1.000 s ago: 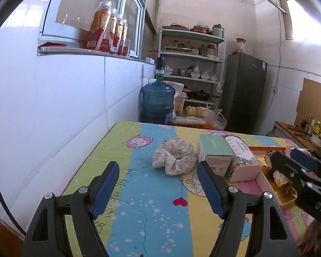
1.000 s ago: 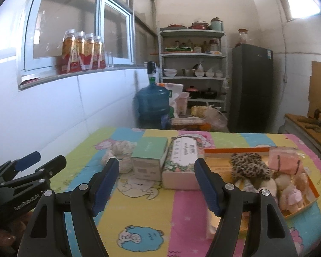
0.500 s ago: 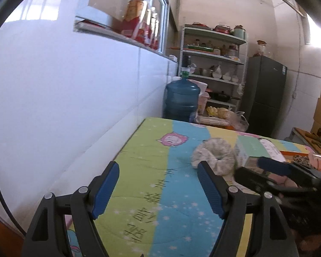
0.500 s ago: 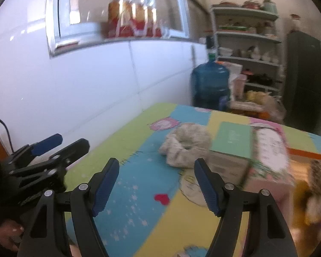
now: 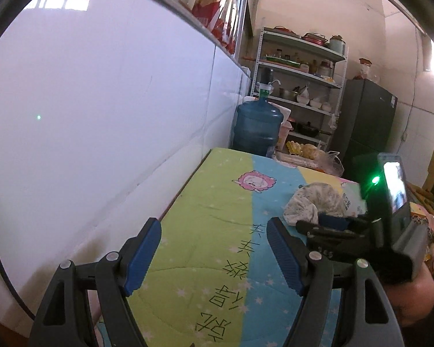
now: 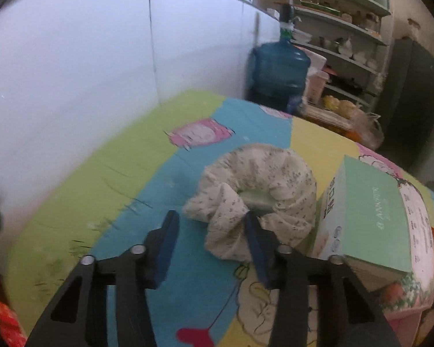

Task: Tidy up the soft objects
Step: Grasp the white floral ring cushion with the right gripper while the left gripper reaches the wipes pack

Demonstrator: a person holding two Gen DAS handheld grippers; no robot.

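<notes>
A floral cream scrunchie point(image 6: 263, 173) lies on the colourful cartoon tablecloth point(image 6: 130, 173), right beside a green-topped tissue box point(image 6: 370, 211). My right gripper point(image 6: 210, 217) points down at it and its jaws are closing. The right finger sits at the scrunchie's centre hole, its near-left fold lies between the pads, and the left pad stands apart from the fabric. In the left wrist view the scrunchie point(image 5: 315, 199) shows behind the right gripper point(image 5: 318, 222). My left gripper point(image 5: 213, 225) hangs open over the green and blue cloth with nothing between its fingers.
A white wall runs along the table's left edge point(image 5: 185, 190). Beyond the far end stand a blue water jug point(image 6: 277, 72), a metal shelf unit point(image 5: 301, 86) and a dark fridge point(image 5: 364, 121). A person's hand point(image 5: 413, 297) holds the right gripper.
The right gripper has swung left and down from the boxes onto the scrunchie, and its jaws have narrowed. The left gripper has drifted left toward the wall, still wide.
</notes>
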